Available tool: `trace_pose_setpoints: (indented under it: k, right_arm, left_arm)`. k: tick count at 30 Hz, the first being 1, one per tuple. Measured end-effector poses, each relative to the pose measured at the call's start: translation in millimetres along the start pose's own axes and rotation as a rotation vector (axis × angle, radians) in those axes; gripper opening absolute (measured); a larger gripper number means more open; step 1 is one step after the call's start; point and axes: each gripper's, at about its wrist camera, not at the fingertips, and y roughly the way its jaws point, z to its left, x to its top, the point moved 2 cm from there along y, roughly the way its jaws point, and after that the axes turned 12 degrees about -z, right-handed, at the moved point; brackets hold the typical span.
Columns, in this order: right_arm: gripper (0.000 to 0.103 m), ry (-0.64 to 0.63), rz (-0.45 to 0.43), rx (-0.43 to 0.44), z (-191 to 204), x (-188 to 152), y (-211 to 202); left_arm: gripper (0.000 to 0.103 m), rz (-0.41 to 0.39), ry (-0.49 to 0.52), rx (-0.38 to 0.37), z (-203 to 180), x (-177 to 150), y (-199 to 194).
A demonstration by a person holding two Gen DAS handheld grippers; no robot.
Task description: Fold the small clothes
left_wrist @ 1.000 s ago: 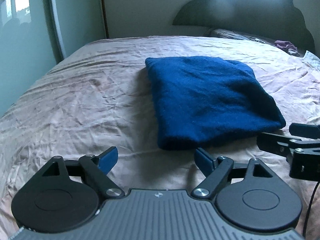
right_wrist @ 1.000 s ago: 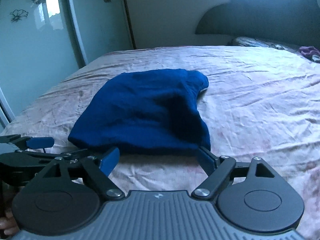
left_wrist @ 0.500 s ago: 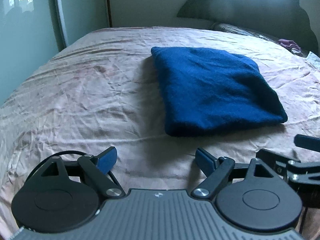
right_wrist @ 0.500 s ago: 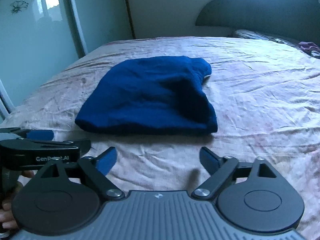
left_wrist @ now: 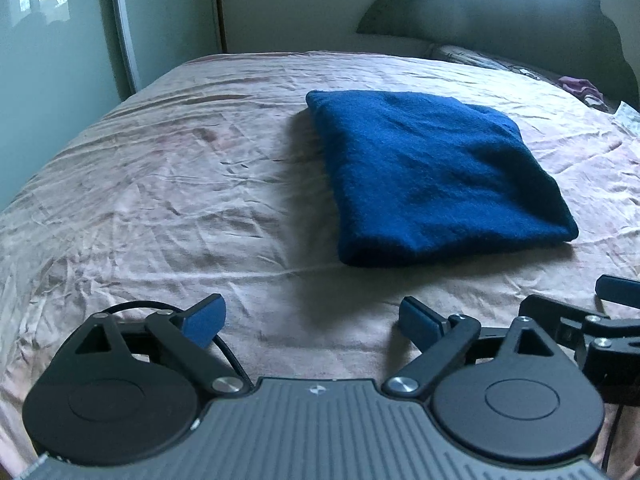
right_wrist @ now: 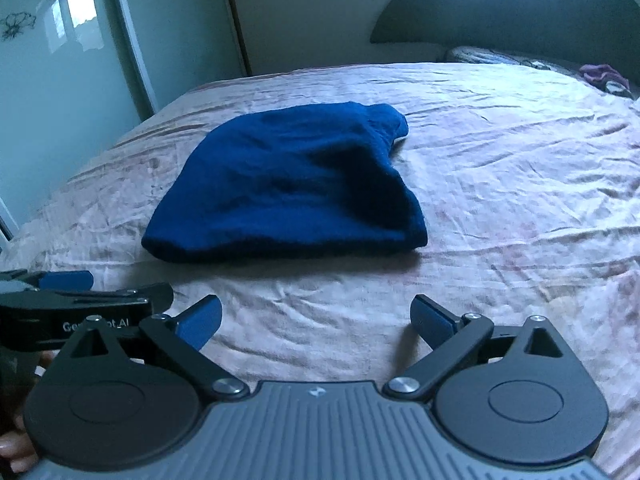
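A dark blue knitted garment (left_wrist: pixel 432 176) lies folded flat on the pink bedsheet (left_wrist: pixel 160 200); it also shows in the right wrist view (right_wrist: pixel 288 188). My left gripper (left_wrist: pixel 312 320) is open and empty, a short way in front of the garment's near edge. My right gripper (right_wrist: pixel 316 322) is open and empty too, also back from the garment. The right gripper shows at the right edge of the left wrist view (left_wrist: pixel 592 320), and the left gripper at the left edge of the right wrist view (right_wrist: pixel 80 304).
A dark headboard (left_wrist: pixel 500 28) and a patterned pillow (right_wrist: pixel 520 58) stand at the far end of the bed. A purple cloth (left_wrist: pixel 580 88) lies at the far right. A mirrored wardrobe door (right_wrist: pixel 60 60) runs along the left side.
Both grippers have drawn back from the folded garment, which now lies farther off. Both stay open and empty.
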Motion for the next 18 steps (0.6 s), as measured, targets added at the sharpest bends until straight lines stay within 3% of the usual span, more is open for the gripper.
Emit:
trace_pose_setpoints:
  k: [18]
  right_arm:
    - [0.101,0.007,0.011,0.010,0.5,-2.2,-1.7]
  left_arm:
    - [0.097,0.011,0.002,0.005,-0.6,-0.4,-1.4]
